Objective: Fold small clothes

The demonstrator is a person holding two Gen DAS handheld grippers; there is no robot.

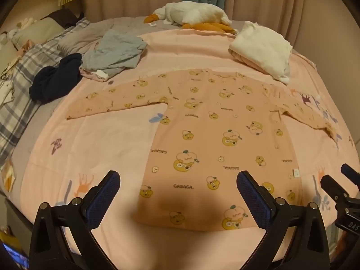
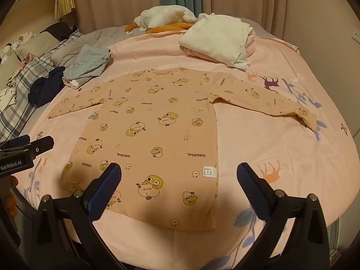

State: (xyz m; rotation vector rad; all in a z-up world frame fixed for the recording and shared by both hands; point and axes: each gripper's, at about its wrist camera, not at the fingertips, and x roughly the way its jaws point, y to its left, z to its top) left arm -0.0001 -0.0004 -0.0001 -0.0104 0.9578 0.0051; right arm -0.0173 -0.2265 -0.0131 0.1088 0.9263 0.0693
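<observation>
A small pink long-sleeved shirt [image 1: 216, 135] printed with yellow cartoon bears lies flat on the pink bed sheet [image 1: 94, 139], both sleeves spread out sideways, hem nearest me. The same shirt [image 2: 157, 130] fills the middle of the right wrist view, a white label near its right hem corner. My left gripper [image 1: 177, 180] hovers open above the shirt's lower left part, nothing between its fingers. My right gripper [image 2: 178, 172] hangs open over the lower right part, also holding nothing. The right gripper's tip [image 1: 337, 186] shows at the left wrist view's right edge.
At the back lie a folded white-and-pink pile [image 1: 263, 49], a grey-blue garment [image 1: 114, 51], a dark navy garment [image 1: 56, 78] and a white plush toy [image 1: 193, 13]. A plaid blanket [image 1: 18, 94] and pillows sit left. Curtains hang behind the bed.
</observation>
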